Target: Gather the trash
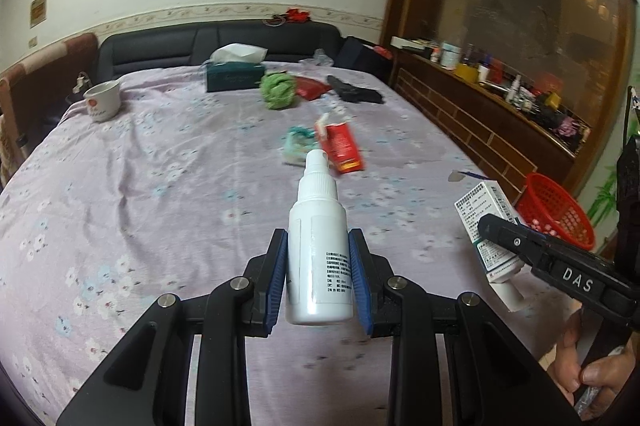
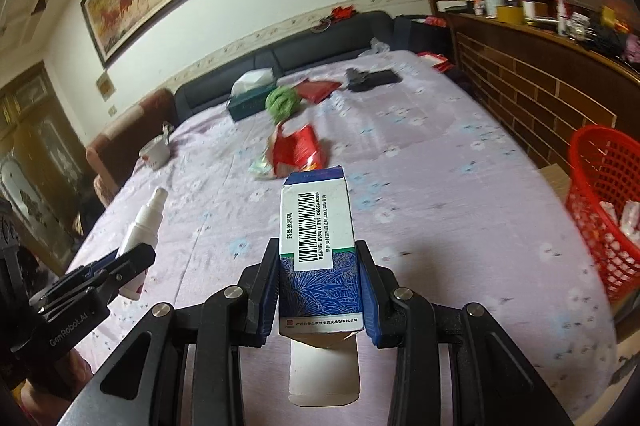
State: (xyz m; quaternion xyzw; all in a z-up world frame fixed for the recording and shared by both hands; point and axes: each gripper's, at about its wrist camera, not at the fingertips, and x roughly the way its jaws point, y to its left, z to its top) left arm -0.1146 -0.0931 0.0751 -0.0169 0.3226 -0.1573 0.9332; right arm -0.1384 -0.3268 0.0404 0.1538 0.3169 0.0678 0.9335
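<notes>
Right gripper (image 2: 320, 290) clamped on medicine box (image 2: 318, 246), left gripper (image 1: 318, 280) on spray bottle (image 1: 320, 250) (both lengthwise along fingers); red basket (image 2: 604, 206) off bed's right edge, nearer right.

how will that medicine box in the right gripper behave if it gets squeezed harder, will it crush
Probably yes: the medicine box looks like thin card, and its open bottom flap suggests it may be empty, so light and easily dented. The right gripper clamps its flat sides, so slipping seems unlikely.

On the bed (image 1: 160, 166), the cup (image 1: 102, 101) sits far left (basket (image 1: 556, 210) off right).
</notes>
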